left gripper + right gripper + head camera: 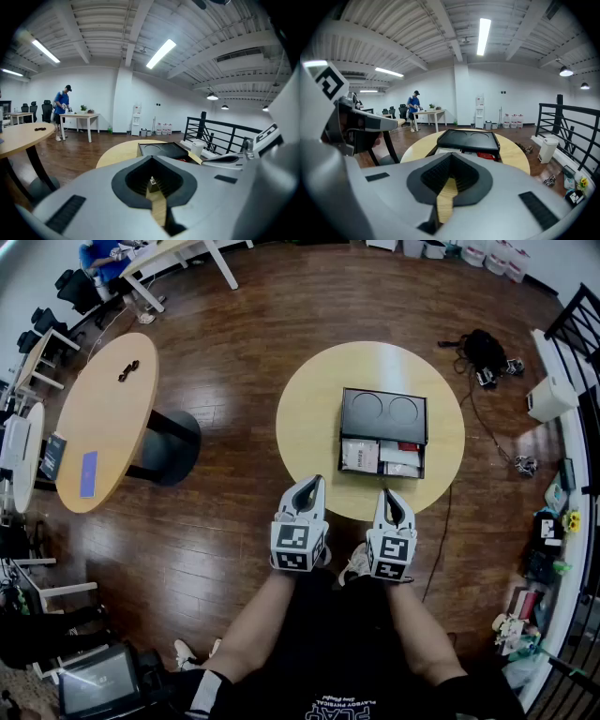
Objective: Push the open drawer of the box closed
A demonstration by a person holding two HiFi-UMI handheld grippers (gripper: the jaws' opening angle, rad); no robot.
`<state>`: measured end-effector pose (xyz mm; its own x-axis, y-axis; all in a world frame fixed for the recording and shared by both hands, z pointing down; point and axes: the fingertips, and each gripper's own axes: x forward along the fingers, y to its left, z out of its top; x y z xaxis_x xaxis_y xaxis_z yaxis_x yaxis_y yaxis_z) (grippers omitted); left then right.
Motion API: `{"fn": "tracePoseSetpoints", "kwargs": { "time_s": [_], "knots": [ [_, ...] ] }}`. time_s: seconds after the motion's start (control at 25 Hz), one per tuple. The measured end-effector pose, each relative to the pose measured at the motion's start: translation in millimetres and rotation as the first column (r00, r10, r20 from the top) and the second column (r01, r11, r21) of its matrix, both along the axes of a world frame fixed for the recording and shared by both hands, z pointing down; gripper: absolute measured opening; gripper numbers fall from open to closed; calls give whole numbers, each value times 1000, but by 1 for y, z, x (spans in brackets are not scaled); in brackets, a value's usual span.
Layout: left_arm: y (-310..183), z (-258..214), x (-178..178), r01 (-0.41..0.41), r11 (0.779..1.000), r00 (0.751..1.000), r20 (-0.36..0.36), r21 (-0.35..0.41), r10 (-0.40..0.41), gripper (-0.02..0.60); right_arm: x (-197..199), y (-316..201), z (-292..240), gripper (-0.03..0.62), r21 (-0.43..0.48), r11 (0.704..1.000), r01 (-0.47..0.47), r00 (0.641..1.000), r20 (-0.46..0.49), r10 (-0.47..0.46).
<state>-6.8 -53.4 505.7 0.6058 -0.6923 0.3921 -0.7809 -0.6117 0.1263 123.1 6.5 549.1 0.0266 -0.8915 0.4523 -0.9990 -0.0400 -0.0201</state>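
A black box (382,413) with two round recesses in its lid sits on the round yellow table (309,418). Its drawer (381,457) is pulled out toward me, showing white packets and something red. Both grippers hover side by side over the table's near edge, short of the drawer. My left gripper (306,486) is shut and empty. My right gripper (395,497) is shut and empty too. The left gripper view has the box (159,149) ahead and slightly right beyond the gripper (157,201). In the right gripper view, the box (471,139) lies straight ahead past the gripper (447,187).
A tan oval table (103,418) stands to the left. A black bag (483,351) with cables lies on the wooden floor at right, near a white bin (550,397). A black railing (567,126) runs along the right. A person (98,259) stands at a far desk.
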Motion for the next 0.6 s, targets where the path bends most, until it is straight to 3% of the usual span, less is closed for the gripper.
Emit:
{"fn": "tracePoseSetpoints", "kwargs": {
  "time_s": [0.32,0.6],
  "knots": [
    [-35,39,-2,-35,995,999,5,-94,36,-3,2,-33,42,-5,-102,994,-26,1000,2,27],
    [-48,52,0,-38,993,999,20,-116,41,-3,5,-42,68,-4,-181,982,-48,999,14,52]
  ]
}}
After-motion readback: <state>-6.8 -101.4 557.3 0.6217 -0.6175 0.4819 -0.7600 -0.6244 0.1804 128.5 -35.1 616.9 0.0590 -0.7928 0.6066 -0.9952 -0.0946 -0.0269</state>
